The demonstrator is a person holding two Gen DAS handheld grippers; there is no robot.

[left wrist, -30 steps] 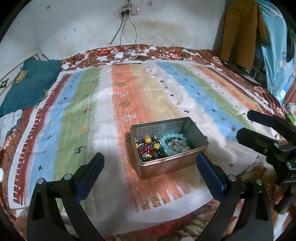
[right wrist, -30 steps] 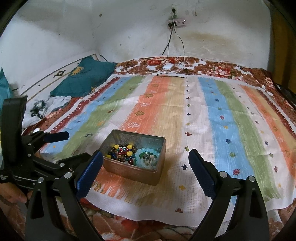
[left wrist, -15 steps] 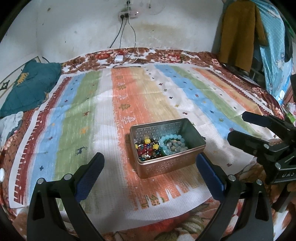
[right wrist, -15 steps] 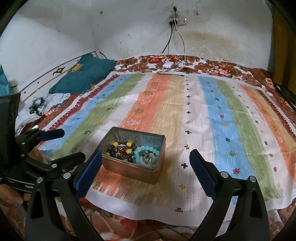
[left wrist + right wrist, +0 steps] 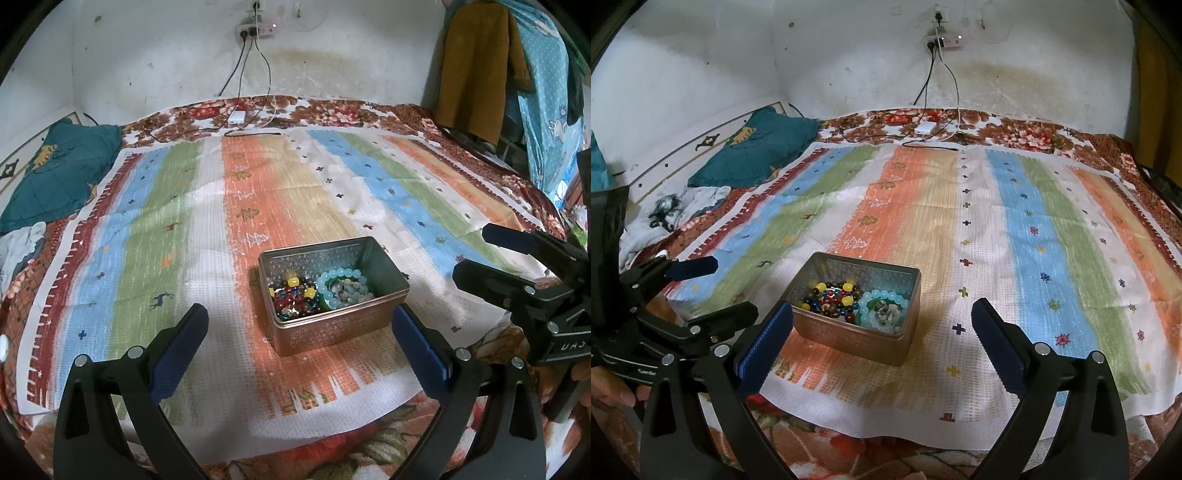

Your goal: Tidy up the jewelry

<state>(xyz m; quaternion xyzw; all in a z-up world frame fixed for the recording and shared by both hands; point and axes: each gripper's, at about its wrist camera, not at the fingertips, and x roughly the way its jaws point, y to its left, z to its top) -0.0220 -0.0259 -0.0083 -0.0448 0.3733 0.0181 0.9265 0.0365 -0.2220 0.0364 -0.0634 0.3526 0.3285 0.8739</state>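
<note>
Both the left gripper [image 5: 299, 345] and right gripper [image 5: 882, 341] hang wide open and empty above the bed [image 5: 369, 439]. Bracelets [image 5: 317, 291] sit inside the open tin [image 5: 332, 332] on the striped cloth [image 5: 184, 221]. Looks like packing is finished; next move probably a lid, none visible.

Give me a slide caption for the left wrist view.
Open left tool faces a tin of bracelets on a striped cloth; right tool waits alongside.
</note>
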